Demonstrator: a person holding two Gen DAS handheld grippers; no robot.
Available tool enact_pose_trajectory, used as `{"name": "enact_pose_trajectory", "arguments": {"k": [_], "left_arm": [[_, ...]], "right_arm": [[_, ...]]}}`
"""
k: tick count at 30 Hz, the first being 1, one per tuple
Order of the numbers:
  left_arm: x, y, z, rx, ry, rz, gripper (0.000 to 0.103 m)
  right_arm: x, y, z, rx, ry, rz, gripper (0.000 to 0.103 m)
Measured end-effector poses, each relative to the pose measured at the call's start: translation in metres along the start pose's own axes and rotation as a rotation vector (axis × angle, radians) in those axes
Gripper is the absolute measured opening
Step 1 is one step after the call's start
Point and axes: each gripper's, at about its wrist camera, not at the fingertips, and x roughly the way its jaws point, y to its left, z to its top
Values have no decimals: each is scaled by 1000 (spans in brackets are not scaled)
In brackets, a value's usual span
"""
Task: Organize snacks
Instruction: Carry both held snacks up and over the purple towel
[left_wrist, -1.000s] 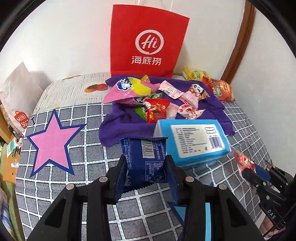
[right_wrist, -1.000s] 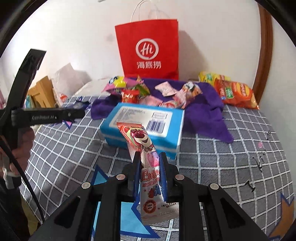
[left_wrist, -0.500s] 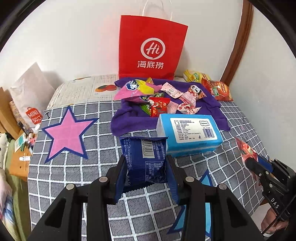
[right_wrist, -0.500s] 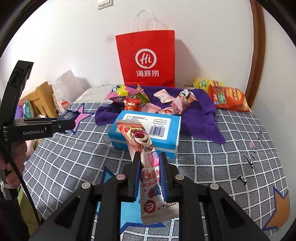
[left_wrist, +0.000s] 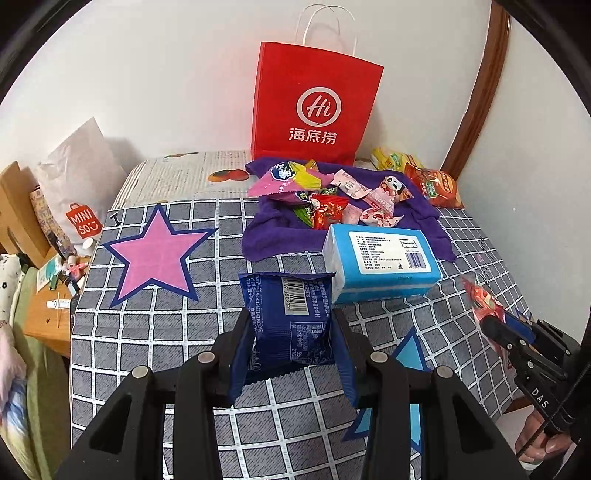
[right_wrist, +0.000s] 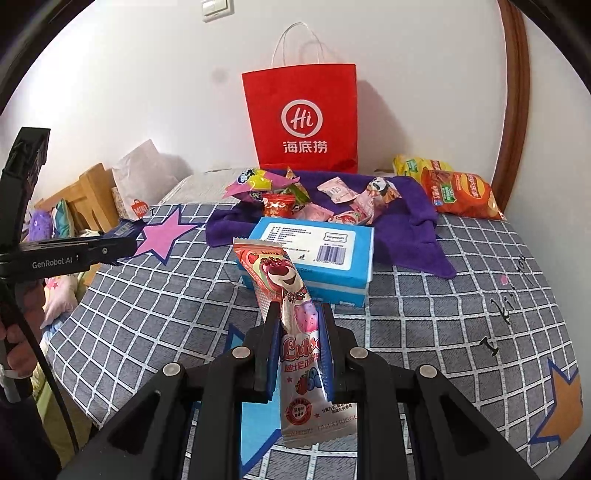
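My left gripper (left_wrist: 291, 325) is shut on a dark blue snack packet (left_wrist: 290, 314), held upright above the checked bed cover. My right gripper (right_wrist: 297, 321) is shut on a long pink strawberry-bear candy packet (right_wrist: 291, 317), also lifted off the bed. Each gripper shows at the edge of the other's view: the right gripper (left_wrist: 495, 325) at the far right, the left gripper (right_wrist: 122, 243) at the far left. Several loose snacks (left_wrist: 332, 195) lie on a purple cloth (left_wrist: 273, 236) behind a blue tissue box (left_wrist: 380, 262).
A red paper bag (left_wrist: 314, 107) stands against the wall behind the cloth. Chip bags (right_wrist: 458, 192) lie at the back right. A white shopping bag (left_wrist: 81, 184) and a wooden bedside table (left_wrist: 44, 314) are at the left. A hand (right_wrist: 18, 343) holds the left gripper's handle.
Both grippers have drawn back and risen from the bed with their packets, so the tissue box, cloth and red bag look smaller and farther away.
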Motion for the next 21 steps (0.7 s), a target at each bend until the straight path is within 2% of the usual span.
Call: {"name": "enact_pose_trajectory", "arguments": {"k": [12,21], "left_arm": [[-7,26,-5,-66,-16,28,39],[3,22,-2,-63,-1,42,39]], "right_arm": [[21,11,4,-11,24,39,19],[30,-1,3,14,31,52,19]]}}
